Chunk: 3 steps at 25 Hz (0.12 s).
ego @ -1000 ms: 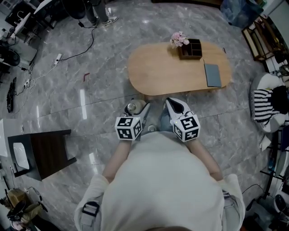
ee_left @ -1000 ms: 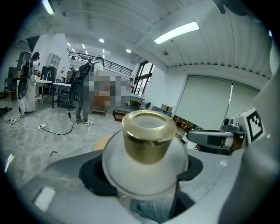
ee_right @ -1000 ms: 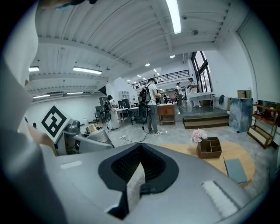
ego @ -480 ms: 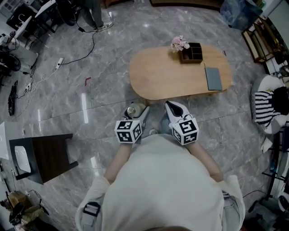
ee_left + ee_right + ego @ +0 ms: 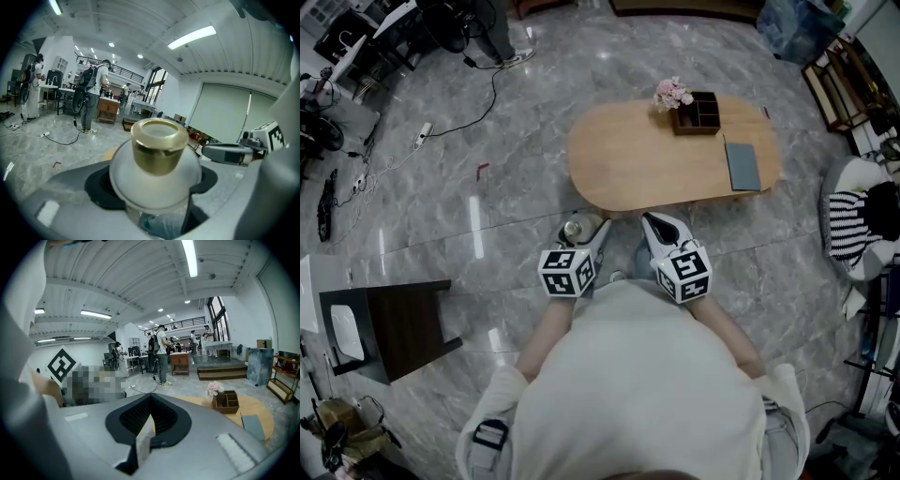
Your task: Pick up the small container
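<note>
Both grippers sit close before the person's torso, aimed at twelve o'clock toward the oval table. The left gripper pinches the small container. At its three o'clock, the right gripper is pressed together.

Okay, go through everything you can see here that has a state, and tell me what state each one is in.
container: gold cap on, gripped, held clear of the table
left gripper: shut on the container
right gripper: shut, empty
box: open-topped, standing on the table
notebook: closed, lying flat on the table
</note>
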{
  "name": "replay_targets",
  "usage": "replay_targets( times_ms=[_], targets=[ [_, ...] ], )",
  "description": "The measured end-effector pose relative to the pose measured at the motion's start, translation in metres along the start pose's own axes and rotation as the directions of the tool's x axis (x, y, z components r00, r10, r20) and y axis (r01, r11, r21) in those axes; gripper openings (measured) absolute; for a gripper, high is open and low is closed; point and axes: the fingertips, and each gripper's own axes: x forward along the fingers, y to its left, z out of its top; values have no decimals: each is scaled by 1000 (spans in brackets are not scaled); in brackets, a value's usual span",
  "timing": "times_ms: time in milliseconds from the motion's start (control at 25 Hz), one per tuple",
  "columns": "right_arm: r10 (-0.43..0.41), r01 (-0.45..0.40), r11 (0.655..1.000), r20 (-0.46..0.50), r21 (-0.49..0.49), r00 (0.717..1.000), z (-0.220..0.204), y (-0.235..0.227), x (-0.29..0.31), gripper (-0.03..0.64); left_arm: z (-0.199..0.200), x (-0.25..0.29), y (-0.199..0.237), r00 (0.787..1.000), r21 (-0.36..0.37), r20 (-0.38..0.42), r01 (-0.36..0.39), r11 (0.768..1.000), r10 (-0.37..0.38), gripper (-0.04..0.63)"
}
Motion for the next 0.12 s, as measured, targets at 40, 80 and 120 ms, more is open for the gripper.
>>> replay_targets(
  times_ms=[40,80,120],
  targets=[
    [1,-1,1000,-1,-1,1000,0,0,0,-3,1,0,0,1000,1,1,0,1000,0,353],
    [3,-3,1000,-2,-1,1000,0,0,0,-3,1,0,-1,1000,1,2,0,1000,0,353],
    [4,-4,1000,-3,-2,1000,0,0,0,-3,2,0,-1,1000,1,2,0,1000,0,353]
  ],
)
